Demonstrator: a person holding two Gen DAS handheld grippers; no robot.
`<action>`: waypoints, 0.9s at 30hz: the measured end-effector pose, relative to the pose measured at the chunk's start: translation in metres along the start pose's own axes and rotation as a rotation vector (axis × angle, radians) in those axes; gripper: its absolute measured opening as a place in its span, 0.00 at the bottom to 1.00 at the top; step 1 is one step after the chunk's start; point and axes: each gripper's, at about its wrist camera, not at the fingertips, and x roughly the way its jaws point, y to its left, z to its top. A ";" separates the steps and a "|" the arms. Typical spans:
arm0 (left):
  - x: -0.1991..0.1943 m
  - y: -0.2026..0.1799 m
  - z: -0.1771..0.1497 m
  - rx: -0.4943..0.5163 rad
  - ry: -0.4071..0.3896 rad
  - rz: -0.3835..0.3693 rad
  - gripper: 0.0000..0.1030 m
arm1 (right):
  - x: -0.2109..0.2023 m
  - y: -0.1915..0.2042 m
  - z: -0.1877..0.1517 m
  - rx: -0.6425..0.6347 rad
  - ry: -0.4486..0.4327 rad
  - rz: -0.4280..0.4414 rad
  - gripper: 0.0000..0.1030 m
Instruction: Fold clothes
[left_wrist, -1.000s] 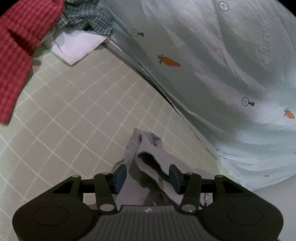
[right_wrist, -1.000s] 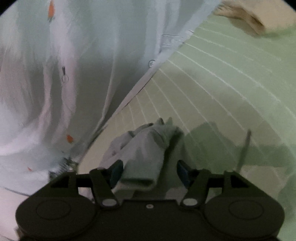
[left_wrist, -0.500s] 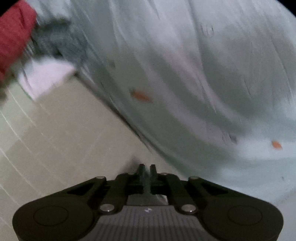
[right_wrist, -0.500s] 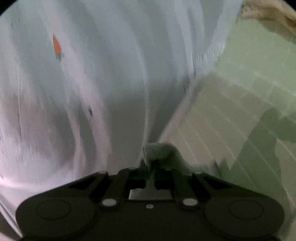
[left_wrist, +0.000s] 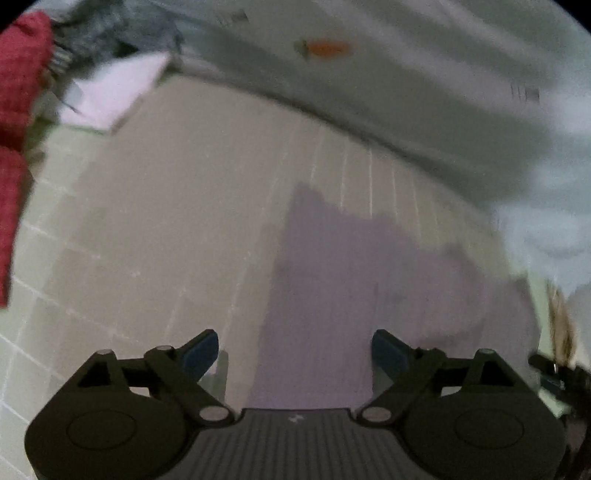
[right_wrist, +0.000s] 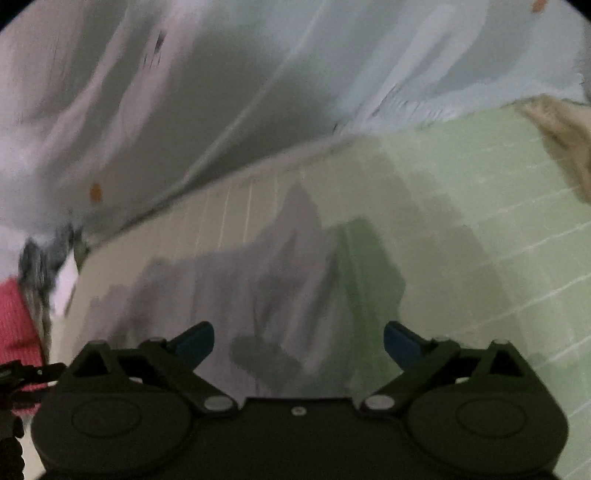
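Observation:
A grey garment (left_wrist: 354, 280) lies spread flat on the pale green checked sheet (left_wrist: 155, 229). In the left wrist view my left gripper (left_wrist: 295, 350) hovers over its near edge, jaws opening wide, blue pads clear of the cloth. The right wrist view shows the same grey garment (right_wrist: 236, 295) lying flat under my right gripper (right_wrist: 299, 343). Its jaws are opening wide too, with nothing pinched between them. Both views are blurred by motion.
A pale blue sheet with carrot prints (left_wrist: 424, 81) hangs along the far side. A red cloth (left_wrist: 18, 122), a checked cloth and a white piece (left_wrist: 114, 92) lie at the far left. A beige cloth (right_wrist: 561, 133) sits at the far right.
Both grippers were shut on bunched ends of the grey garment half a second ago. They have since let go and stand wide, and the garment lies spread flat on the sheet.

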 end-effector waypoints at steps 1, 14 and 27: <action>0.004 -0.001 -0.004 0.012 0.019 -0.006 0.91 | 0.006 0.001 -0.003 -0.010 0.018 0.002 0.97; 0.034 -0.028 0.001 0.096 0.046 -0.115 0.78 | 0.046 0.020 -0.001 -0.060 0.077 0.141 1.00; -0.030 -0.027 -0.046 0.022 0.024 -0.173 0.29 | -0.015 0.041 -0.045 0.022 0.055 0.232 0.30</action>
